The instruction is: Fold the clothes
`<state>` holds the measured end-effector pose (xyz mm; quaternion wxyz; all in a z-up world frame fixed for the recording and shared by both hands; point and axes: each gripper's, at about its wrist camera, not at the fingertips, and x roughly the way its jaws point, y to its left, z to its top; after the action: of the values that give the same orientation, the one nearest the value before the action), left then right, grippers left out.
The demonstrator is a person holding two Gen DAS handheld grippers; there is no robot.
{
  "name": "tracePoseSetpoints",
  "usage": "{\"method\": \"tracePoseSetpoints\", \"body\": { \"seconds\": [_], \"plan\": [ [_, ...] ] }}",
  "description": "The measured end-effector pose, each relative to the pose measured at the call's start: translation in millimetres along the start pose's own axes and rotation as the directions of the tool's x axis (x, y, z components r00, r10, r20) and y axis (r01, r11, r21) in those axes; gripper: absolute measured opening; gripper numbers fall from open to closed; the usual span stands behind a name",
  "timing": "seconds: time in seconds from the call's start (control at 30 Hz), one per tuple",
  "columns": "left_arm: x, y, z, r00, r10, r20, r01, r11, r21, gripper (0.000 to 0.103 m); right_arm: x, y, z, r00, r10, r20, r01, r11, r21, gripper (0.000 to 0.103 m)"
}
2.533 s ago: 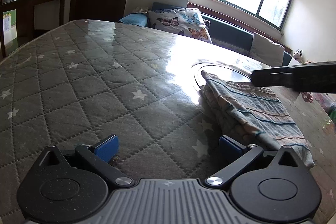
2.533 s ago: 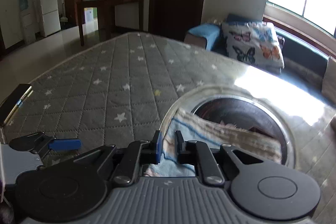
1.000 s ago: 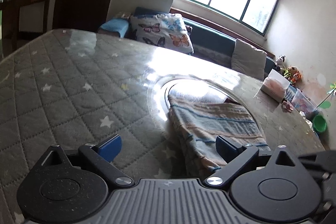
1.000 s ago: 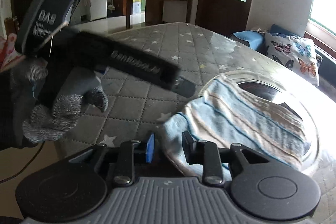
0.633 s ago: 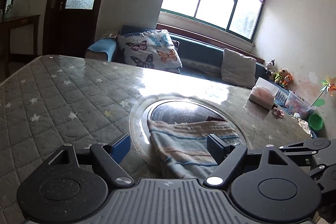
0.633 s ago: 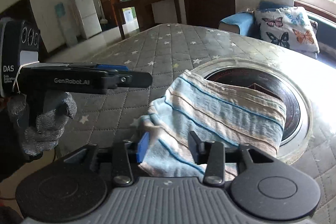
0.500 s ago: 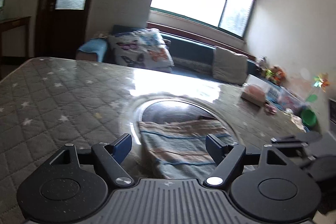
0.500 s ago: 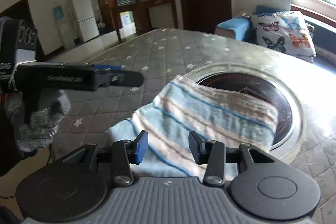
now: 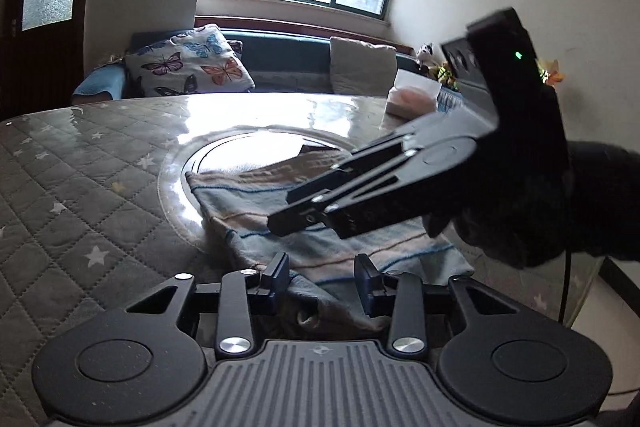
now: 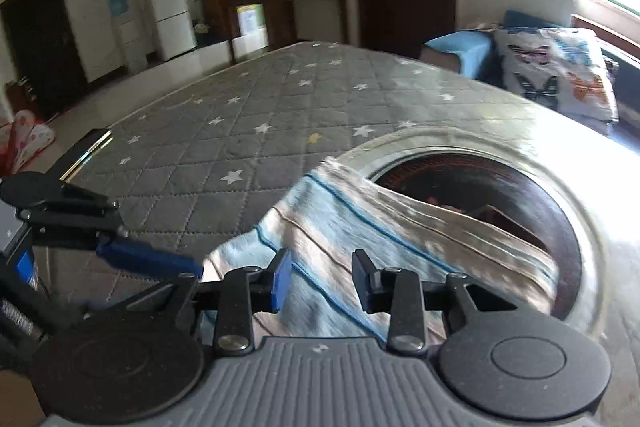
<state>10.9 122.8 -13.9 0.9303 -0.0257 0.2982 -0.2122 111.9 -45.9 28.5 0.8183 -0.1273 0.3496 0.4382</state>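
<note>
A folded cloth (image 9: 280, 195) with blue and tan stripes lies partly over a round inset of the table. In the left wrist view my left gripper (image 9: 322, 281) straddles the cloth's near corner. Its jaws are closing, with a gap still left beside the fabric. My right gripper (image 9: 280, 215), held in a dark gloved hand, reaches in from the right just above the cloth. In the right wrist view the cloth (image 10: 360, 227) is blurred and passes under my right gripper (image 10: 322, 283). Those jaws are closing too, with cloth between them and no pinch visible. My left gripper's blue fingers (image 10: 148, 259) show at the left.
The table (image 9: 80, 211) has a grey quilted cover with stars under a glossy sheet, and a round inset (image 9: 248, 147). A tissue box (image 9: 412, 95) stands at its far right. Behind is a sofa with a butterfly cushion (image 9: 188, 63). The table's edge (image 9: 580, 287) drops off at the right.
The left jaws have narrowed from wide apart to a small gap at the cloth's near corner. The right gripper has swung in over the cloth, in front of the left camera.
</note>
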Motion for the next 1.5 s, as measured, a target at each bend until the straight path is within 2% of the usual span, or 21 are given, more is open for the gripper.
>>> {"method": "tracePoseSetpoints", "body": {
  "seconds": [0.1,0.27,0.47,0.6,0.77,0.93,1.17,1.37,1.43,1.5],
  "plan": [
    [4.0,7.3,-7.1,1.0,0.006,-0.029,-0.006,1.0,-0.008,0.036,17.5,-0.4,4.5,0.999,0.023,-0.023,-0.024,0.999,-0.021,0.033],
    [11.8,17.6,-15.4,0.998,0.012,-0.07,-0.014,0.999,-0.035,0.035,38.9,-7.8,9.3,1.0,0.018,-0.02,-0.019,1.0,-0.02,0.033],
    [16.3,21.6,-17.7,0.995,0.01,-0.101,-0.015,0.999,-0.052,0.035,54.9,-27.5,14.4,0.997,-0.072,0.002,0.072,0.997,0.02,0.031],
    [14.9,22.0,-15.6,0.995,0.011,-0.102,-0.016,0.999,-0.049,0.038,40.7,-37.5,16.4,0.992,-0.122,0.035,0.121,0.992,0.046,0.031],
    [-0.9,21.2,-4.9,0.999,0.015,-0.052,-0.017,0.999,-0.033,0.036,4.3,-42.3,6.0,0.989,-0.14,0.051,0.137,0.989,0.054,0.031],
    [-8.6,22.7,12.9,1.0,0.028,0.009,-0.028,0.999,-0.033,0.036,-3.9,-54.2,-8.4,0.985,-0.17,0.012,0.169,0.983,0.073,0.031],
    [22.7,32.4,36.3,0.998,0.059,-0.01,-0.059,0.997,-0.042,0.036,9.5,-78.2,-15.7,0.979,-0.205,0.008,0.202,0.968,0.148,0.031],
    [55.3,42.6,48.8,0.995,0.081,-0.051,-0.083,0.996,-0.045,0.036,9.2,-78.2,-11.6,0.97,-0.239,0.046,0.23,0.962,0.149,0.03],
    [65.7,45.8,49.3,0.993,0.091,-0.071,-0.095,0.994,-0.047,0.036,12.9,-78.9,-9.0,0.967,-0.251,0.042,0.242,0.957,0.158,0.023],
    [75.2,49.1,49.1,0.991,0.099,-0.091,-0.104,0.993,-0.052,0.036,20.1,-82.6,-7.1,0.964,-0.263,0.033,0.254,0.953,0.167,0.02]
  ]
}}
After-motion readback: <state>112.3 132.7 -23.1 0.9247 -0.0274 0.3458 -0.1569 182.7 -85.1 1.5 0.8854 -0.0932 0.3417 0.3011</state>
